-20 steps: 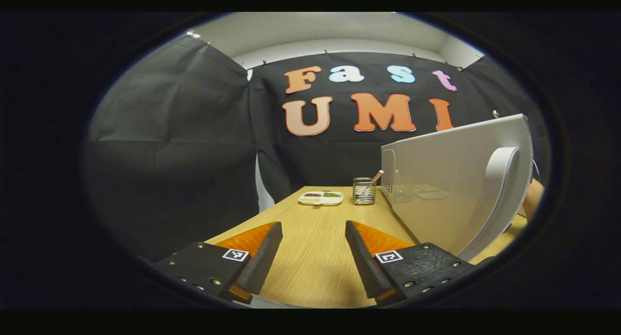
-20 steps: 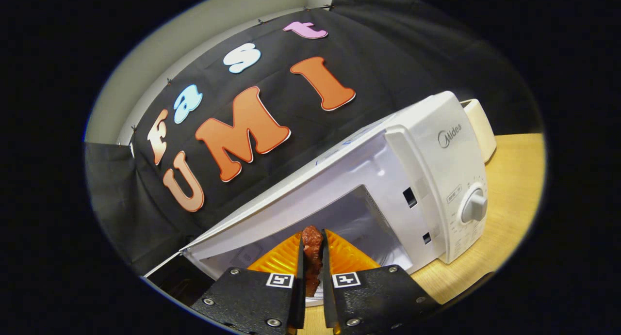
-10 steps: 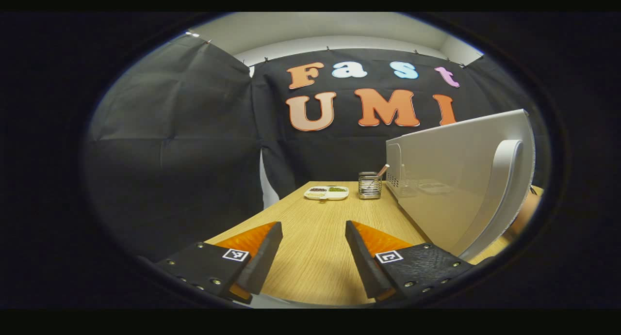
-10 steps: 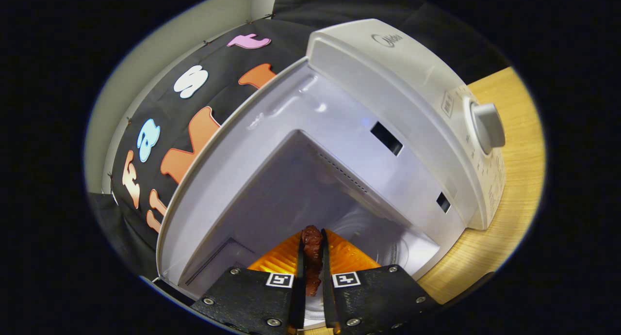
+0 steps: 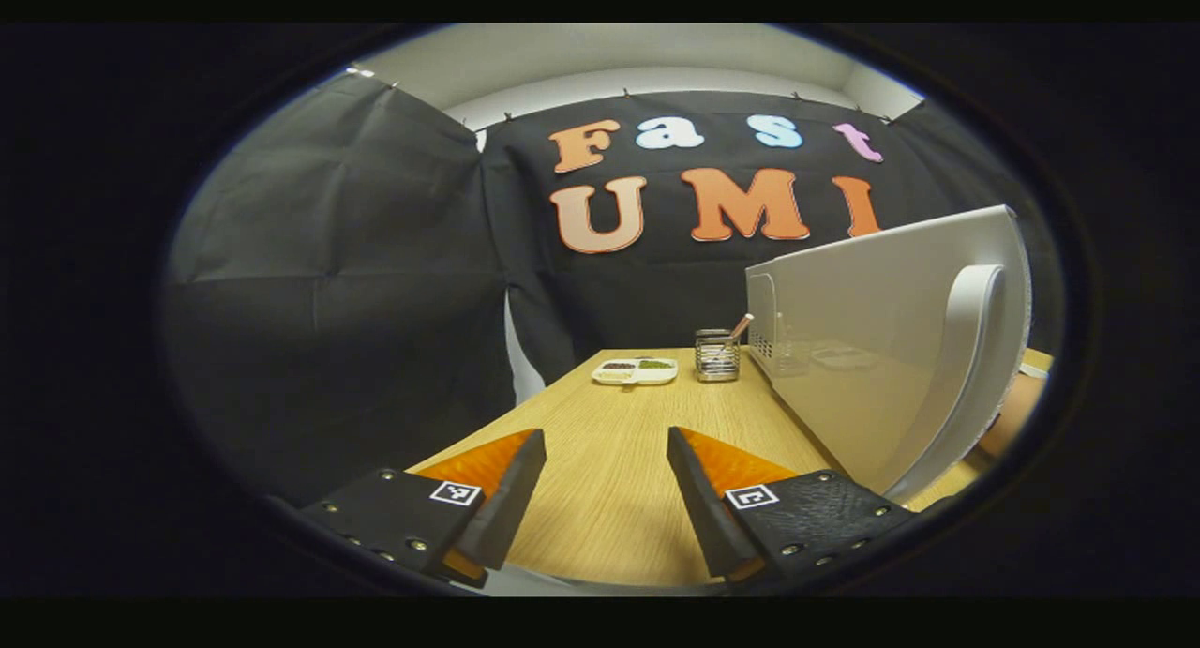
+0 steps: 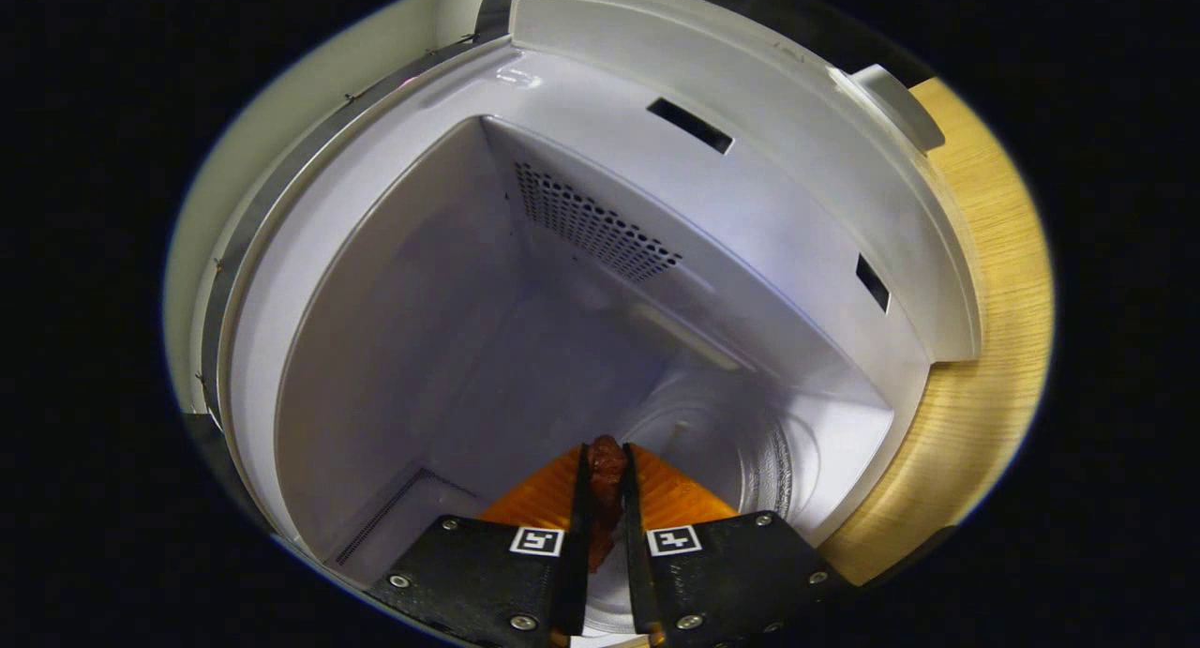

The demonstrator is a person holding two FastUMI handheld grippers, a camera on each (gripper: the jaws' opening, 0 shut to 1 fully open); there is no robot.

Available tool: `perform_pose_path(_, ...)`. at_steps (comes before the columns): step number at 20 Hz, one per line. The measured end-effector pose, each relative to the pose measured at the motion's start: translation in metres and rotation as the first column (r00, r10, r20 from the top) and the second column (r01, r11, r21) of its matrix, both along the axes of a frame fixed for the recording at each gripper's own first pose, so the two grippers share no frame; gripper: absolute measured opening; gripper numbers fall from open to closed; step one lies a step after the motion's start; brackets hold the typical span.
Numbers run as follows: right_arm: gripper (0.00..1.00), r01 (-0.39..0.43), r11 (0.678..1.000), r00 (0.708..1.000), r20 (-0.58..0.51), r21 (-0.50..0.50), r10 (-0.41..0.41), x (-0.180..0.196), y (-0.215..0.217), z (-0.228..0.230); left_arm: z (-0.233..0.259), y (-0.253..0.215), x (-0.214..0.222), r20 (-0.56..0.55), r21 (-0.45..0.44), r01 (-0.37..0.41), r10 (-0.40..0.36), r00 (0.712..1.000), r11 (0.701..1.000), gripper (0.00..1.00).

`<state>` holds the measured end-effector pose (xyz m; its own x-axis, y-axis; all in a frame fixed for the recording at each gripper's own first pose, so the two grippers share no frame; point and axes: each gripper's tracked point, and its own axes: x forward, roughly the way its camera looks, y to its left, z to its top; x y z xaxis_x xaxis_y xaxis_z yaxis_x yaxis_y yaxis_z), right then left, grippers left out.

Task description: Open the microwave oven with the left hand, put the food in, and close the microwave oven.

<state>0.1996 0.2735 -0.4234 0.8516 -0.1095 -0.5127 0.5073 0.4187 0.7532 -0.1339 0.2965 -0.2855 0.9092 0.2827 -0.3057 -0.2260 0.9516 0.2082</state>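
Door (image 5: pixel 872 348) of the microwave oven stands swung open beside the left tongs (image 5: pixel 600 484), which hang spread and empty over the table (image 5: pixel 600 442). In the right gripper view, the right tongs (image 6: pixel 605 498) clamp the food (image 6: pixel 605 470) at the cavity (image 6: pixel 525 329) mouth, above the turntable (image 6: pixel 722 442). Opening is done; release and closing remain.

You had even overhead light, soft glare inside the microwave cavity (image 6: pixel 525 348), strong fisheye bending at edges, sharp focus throughout.
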Motion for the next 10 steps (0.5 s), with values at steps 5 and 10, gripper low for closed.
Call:
perform_pose_path(5,0.25,-0.109,0.994,0.993,-0.038,-0.014,0.108,0.001,0.033,-0.001,0.003,-0.004,-0.006,0.004,-0.002,0.0,0.0,1.0,1.0,0.78)
perform_pose_path(10,0.53,-0.181,0.979,0.981,-0.083,-0.095,0.173,-0.012,0.039,0.003,0.007,-0.006,-0.011,0.009,-0.005,0.001,-0.001,1.0,1.0,0.81)
